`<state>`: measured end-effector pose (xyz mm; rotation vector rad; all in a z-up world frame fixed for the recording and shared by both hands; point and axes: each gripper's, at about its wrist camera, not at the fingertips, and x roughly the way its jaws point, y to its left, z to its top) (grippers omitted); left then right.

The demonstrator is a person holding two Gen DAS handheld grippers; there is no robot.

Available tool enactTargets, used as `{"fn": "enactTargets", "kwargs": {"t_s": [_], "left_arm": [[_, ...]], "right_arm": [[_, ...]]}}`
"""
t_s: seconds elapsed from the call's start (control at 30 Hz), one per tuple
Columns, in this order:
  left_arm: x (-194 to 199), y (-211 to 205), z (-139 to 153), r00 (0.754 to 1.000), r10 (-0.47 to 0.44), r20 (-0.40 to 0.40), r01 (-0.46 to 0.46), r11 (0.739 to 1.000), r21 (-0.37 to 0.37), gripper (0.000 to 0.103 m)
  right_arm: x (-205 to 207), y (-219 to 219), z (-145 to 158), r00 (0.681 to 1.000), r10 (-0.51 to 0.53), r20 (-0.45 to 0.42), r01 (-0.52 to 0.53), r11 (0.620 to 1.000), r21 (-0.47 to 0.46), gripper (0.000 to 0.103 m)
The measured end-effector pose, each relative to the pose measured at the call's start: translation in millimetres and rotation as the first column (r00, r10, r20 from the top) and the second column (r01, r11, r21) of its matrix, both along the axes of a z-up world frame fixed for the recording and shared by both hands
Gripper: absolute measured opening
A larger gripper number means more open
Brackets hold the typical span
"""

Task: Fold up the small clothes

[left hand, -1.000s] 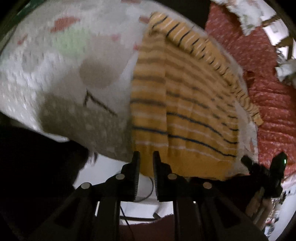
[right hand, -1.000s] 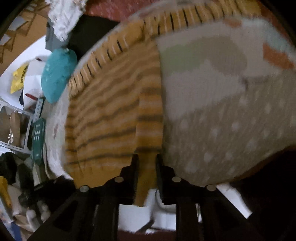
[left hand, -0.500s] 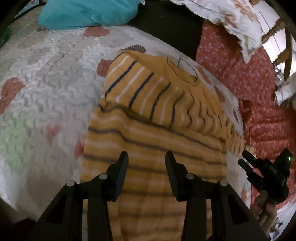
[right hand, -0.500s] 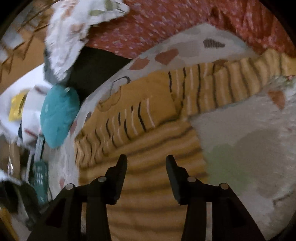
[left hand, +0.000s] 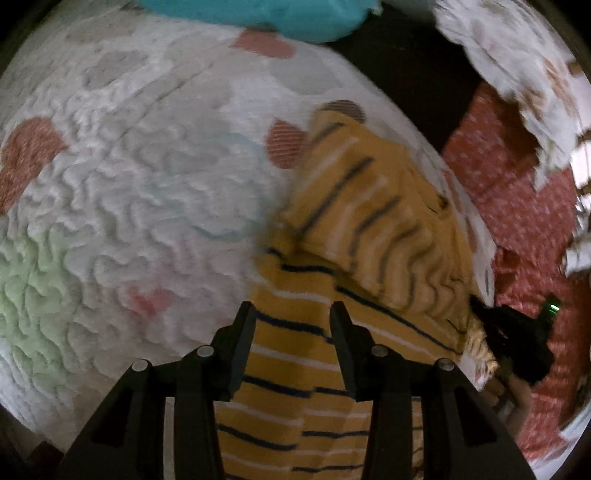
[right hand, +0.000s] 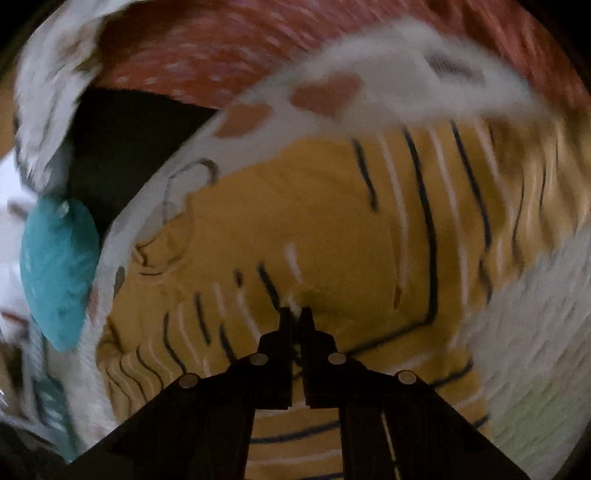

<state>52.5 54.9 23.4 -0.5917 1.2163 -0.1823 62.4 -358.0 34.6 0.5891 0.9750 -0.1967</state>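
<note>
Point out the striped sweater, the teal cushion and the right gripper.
striped sweater point(left hand: 295, 354): left wrist view, on its body panel.
teal cushion point(right hand: 55, 273): right wrist view, on its middle.
right gripper point(right hand: 294, 314): right wrist view, between its fingertips.

Motion blur smears the mustard-yellow knitted sweater with navy and white stripes point(right hand: 332, 229) across the right wrist view, its lower hem cut off by the frame's bottom edge. The teal plush cushion point(left hand: 258, 14) is cropped at the top of the left wrist view, and whether the right gripper point(right hand: 295, 314) pinches any fabric cannot be told.
</note>
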Motion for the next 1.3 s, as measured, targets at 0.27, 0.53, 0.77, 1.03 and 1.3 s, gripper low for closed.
{"fn": "enactTargets", "kwargs": {"t_s": [0.27,0.53,0.77,1.03,1.3], "left_arm": [[-2,10,-17,0.998,0.039,-0.058,-0.034,0.997,0.071,0.039],[-3,0,-16,0.998,0.038,-0.056,-0.031,0.992,0.119,0.036],[-10,41,-15,0.977,0.207,-0.049,-0.202,0.976,0.085,0.032],[-12,58,-17,0.969,0.239,-0.064,-0.236,0.97,0.047,0.032],[-13,76,-18,0.96,0.265,-0.091,-0.267,0.964,-0.01,0.032]], "right_arm": [[-6,-12,0,0.99,-0.072,-0.118,0.048,0.979,-0.198,0.011],[-14,61,45,0.991,0.116,0.059,-0.108,0.986,-0.13,0.018],[21,169,3,0.912,0.407,0.042,-0.408,0.895,0.179,0.026],[76,240,-41,0.885,0.465,-0.027,-0.437,0.849,0.295,0.03],[79,238,26,0.828,0.554,0.085,-0.561,0.822,0.097,0.03]]}}
